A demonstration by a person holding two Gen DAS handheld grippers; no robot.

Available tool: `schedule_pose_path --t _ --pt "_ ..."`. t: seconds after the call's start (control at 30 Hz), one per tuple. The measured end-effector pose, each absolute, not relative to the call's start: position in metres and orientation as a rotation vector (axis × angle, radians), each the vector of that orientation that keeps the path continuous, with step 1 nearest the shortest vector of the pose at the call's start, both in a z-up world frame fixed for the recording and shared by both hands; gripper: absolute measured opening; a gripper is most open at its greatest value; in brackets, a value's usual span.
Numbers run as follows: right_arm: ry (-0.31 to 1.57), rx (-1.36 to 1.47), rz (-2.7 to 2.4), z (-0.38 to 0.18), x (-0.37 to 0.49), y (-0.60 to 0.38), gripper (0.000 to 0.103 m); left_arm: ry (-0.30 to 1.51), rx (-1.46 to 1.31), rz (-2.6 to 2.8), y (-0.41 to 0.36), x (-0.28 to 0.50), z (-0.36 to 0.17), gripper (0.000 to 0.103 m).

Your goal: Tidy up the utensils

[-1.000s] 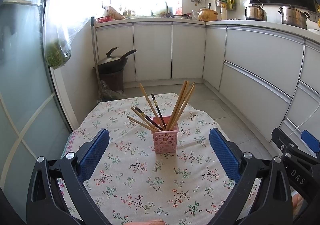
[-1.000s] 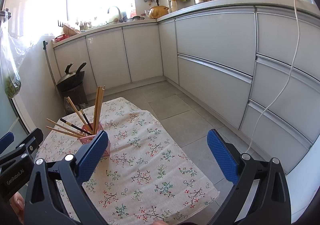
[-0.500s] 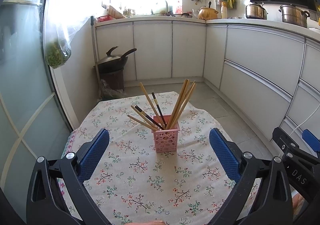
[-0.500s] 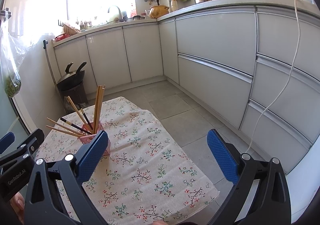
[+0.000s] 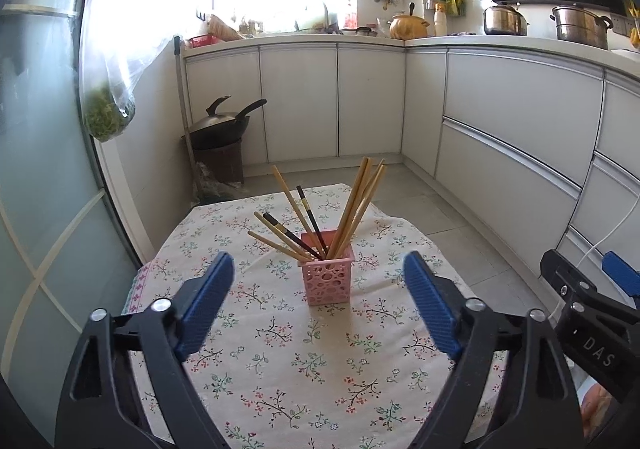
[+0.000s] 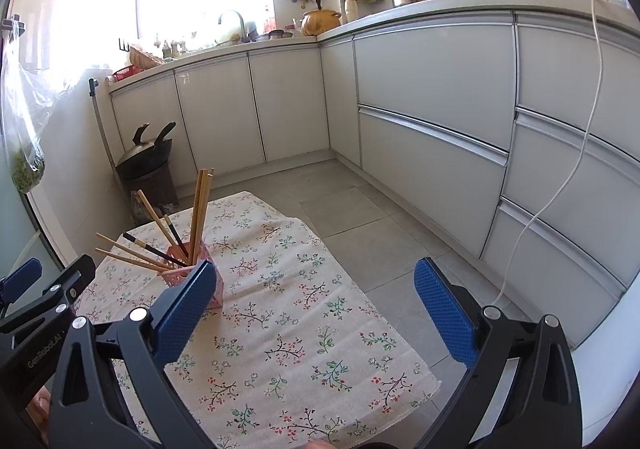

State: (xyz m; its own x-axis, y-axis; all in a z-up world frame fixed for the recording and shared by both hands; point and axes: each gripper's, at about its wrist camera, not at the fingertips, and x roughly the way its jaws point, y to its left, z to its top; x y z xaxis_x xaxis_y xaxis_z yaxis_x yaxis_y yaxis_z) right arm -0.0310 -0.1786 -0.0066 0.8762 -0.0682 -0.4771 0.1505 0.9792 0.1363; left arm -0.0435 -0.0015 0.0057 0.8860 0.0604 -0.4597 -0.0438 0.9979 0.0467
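On the floral tablecloth [image 5: 280, 377] the pink holder [image 5: 328, 276] stood centred, light and tippable. My left gripper [image 5: 318, 307] and right gripper [image 6: 316, 313] both gaped empty. The chopsticks [image 5: 362, 201] looked stiff and slippery; I'd pinch mid-shaft. Their tips were hidden inside.

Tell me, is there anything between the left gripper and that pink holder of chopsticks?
Nothing visible. Only bare flowered tablecloth lies between the open left gripper and the pink holder; the right gripper is off to the side.
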Motion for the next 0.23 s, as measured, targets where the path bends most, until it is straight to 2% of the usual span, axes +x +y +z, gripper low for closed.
schedule_pose_path --t 0.1,0.23 --pt "0.492 0.173 -0.118 -0.0064 -0.0305 -0.1796 0.097 0.482 0.03 0.059 -0.0003 -0.0433 0.0075 0.096" --pt "0.492 0.174 -0.119 -0.0058 -0.0303 -0.1804 0.097 0.471 0.024 0.066 0.001 -0.0451 0.0104 0.096"
